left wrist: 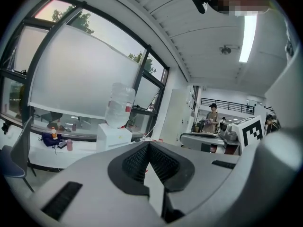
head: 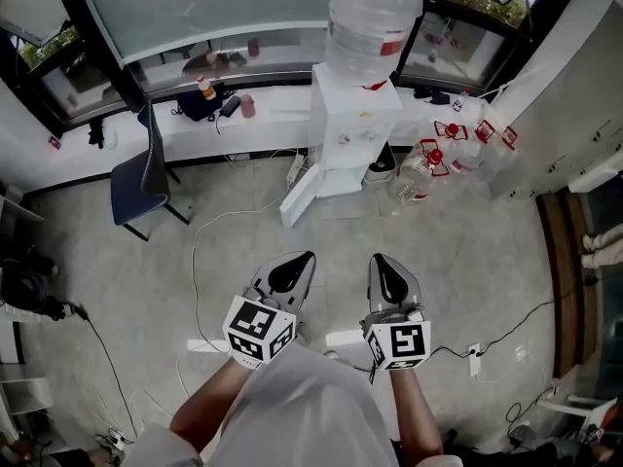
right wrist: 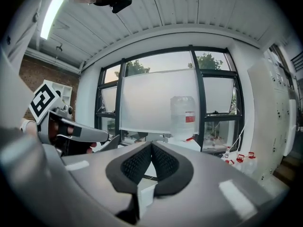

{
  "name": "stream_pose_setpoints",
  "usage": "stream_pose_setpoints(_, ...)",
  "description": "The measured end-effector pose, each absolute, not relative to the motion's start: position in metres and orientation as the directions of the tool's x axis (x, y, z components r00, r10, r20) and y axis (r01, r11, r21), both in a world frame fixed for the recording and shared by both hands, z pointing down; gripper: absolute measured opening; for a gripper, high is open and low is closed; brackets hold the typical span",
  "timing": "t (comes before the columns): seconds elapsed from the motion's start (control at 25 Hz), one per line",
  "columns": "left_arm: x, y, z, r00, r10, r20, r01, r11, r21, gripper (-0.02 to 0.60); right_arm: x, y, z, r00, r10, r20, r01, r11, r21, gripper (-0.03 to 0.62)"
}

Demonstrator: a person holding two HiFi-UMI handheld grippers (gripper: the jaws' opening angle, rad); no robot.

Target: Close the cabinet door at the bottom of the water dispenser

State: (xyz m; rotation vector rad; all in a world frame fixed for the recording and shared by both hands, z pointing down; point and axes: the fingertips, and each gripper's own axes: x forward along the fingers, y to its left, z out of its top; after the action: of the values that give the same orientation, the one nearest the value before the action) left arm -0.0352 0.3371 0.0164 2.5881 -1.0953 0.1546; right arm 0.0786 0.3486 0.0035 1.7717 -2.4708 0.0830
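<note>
A white water dispenser [head: 352,129] with a large clear bottle [head: 373,13] on top stands against the window ledge. Its bottom cabinet door [head: 298,195] hangs open, swung out to the left over the floor. Both grippers are held side by side well short of it, pointing toward it. My left gripper [head: 304,258] is shut with nothing in it, and so is my right gripper [head: 378,259]. In the left gripper view the dispenser [left wrist: 113,136] shows beyond the closed left gripper [left wrist: 148,144]. The right gripper view has the bottle [right wrist: 182,117] above the closed right gripper [right wrist: 151,144].
A blue chair [head: 141,183] stands left of the dispenser. Spare bottles with red handles [head: 453,149] sit on the floor to its right, beside white lockers [head: 574,115]. Cables [head: 200,261] and a power strip [head: 474,358] lie on the floor. A person [left wrist: 211,117] stands far off.
</note>
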Motion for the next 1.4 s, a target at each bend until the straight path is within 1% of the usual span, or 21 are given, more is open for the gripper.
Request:
stream_pose_setpoints(0.28,-0.066,0.281,0.015,0.725,-0.653,0.220,-0.689,-0.675,0.265,0.005,0.050,0.301,0.001,-0.270,-0.957,0.111,-0.963,0.271,-0.002,0.011)
stream_pose_setpoints(0.72,-0.085,0.234,0.040,0.702,-0.668,0.249,-0.711,-0.633,0.307,0.005,0.027,0.246,0.019,-0.312,-0.938,0.151,-0.949,0.315,-0.003,0.011)
stream_pose_setpoints(1.04,-0.070,0.184,0.047,0.648,-0.711,0.274,-0.760,-0.580,0.293,0.005,0.044,0.188,0.033,-0.385,-0.909,0.162,-0.922,0.387,-0.020,0.011)
stream_pose_setpoints(1.4,-0.028,0.126,0.058,0.552,-0.760,0.342,-0.832,-0.478,0.282,0.005,0.084,0.110,0.049,-0.504,-0.844,0.184,-0.862,0.504,-0.048,0.011)
